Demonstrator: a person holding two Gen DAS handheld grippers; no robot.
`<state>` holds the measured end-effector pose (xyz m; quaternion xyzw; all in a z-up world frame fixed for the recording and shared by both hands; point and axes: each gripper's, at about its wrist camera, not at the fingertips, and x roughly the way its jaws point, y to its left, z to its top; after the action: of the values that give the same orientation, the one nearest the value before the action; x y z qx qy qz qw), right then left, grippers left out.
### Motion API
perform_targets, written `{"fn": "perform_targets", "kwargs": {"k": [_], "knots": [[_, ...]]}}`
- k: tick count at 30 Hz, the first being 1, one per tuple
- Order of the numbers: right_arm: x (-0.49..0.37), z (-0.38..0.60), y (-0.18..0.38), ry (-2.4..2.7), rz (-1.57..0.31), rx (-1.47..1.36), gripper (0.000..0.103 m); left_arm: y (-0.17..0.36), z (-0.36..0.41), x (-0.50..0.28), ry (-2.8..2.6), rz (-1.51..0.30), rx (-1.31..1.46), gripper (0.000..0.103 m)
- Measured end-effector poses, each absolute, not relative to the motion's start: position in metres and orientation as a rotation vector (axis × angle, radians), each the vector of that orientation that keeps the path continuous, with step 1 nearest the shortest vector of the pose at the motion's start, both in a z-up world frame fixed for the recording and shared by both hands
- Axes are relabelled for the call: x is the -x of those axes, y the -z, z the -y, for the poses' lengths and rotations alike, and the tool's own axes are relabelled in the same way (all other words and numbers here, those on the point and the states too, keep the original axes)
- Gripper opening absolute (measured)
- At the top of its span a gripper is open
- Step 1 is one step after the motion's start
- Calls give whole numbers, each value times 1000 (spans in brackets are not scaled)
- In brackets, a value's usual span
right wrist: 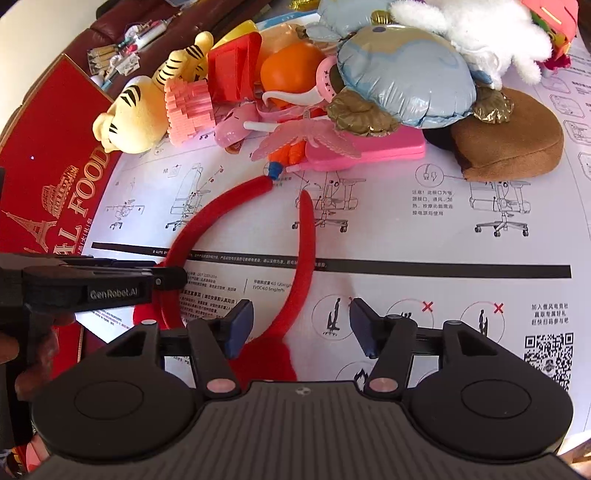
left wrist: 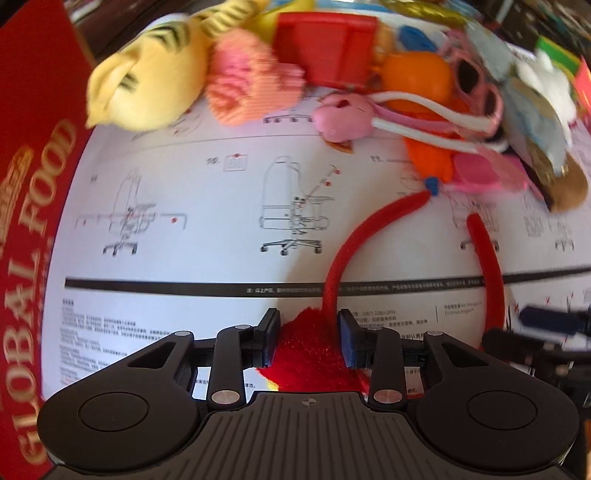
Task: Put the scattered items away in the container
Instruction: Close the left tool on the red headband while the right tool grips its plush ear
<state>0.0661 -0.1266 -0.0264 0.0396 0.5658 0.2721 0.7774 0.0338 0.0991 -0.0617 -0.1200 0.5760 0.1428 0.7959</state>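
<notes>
A red fuzzy headband (left wrist: 334, 258) lies on a white instruction sheet (left wrist: 207, 177). My left gripper (left wrist: 308, 334) has its jaws around the headband's furry red ornament (left wrist: 310, 350), pads touching it. In the right wrist view the headband (right wrist: 306, 236) curves toward me, and the left gripper (right wrist: 170, 277) comes in from the left. My right gripper (right wrist: 301, 325) is open and empty, just right of the headband's other red ornament (right wrist: 266, 360). The red "GLOBAL FOOD" box (left wrist: 33, 206) stands at the left and also shows in the right wrist view (right wrist: 48, 177).
A pile of toys lies at the far side: a yellow tiger plush (right wrist: 129, 114), a pink block (right wrist: 188, 107), an orange ball (right wrist: 288, 70), a foil balloon (right wrist: 406, 81), a white plush (right wrist: 472, 29), a brown cushion (right wrist: 513, 140) and a pink case (right wrist: 369, 151).
</notes>
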Motion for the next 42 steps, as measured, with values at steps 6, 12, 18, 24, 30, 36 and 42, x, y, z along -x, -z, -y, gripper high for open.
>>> {"fn": "perform_targets", "kwargs": {"k": [6, 12, 18, 24, 30, 36, 42], "knots": [[-59, 110, 27, -626, -1262, -74, 60, 64, -108, -25, -309, -1225, 333, 30], [-59, 83, 25, -640, -1214, 80, 30, 67, -102, -23, -239, -1232, 244, 43], [-61, 80, 26, -624, -1185, 117, 23, 71, -97, -13, -234, -1234, 45, 82], [-63, 65, 19, -641, -1184, 140, 19, 67, -104, -13, -181, -1240, 95, 45], [-72, 42, 1, -663, -1086, 233, 13, 64, -111, -6, -193, -1210, 106, 13], [-92, 44, -5, -662, -1089, 145, 11, 64, -142, 2, -215, -1199, 290, 0], [-94, 53, -5, -657, -1103, 103, 18, 64, -152, 5, -224, -1198, 369, 0]]}}
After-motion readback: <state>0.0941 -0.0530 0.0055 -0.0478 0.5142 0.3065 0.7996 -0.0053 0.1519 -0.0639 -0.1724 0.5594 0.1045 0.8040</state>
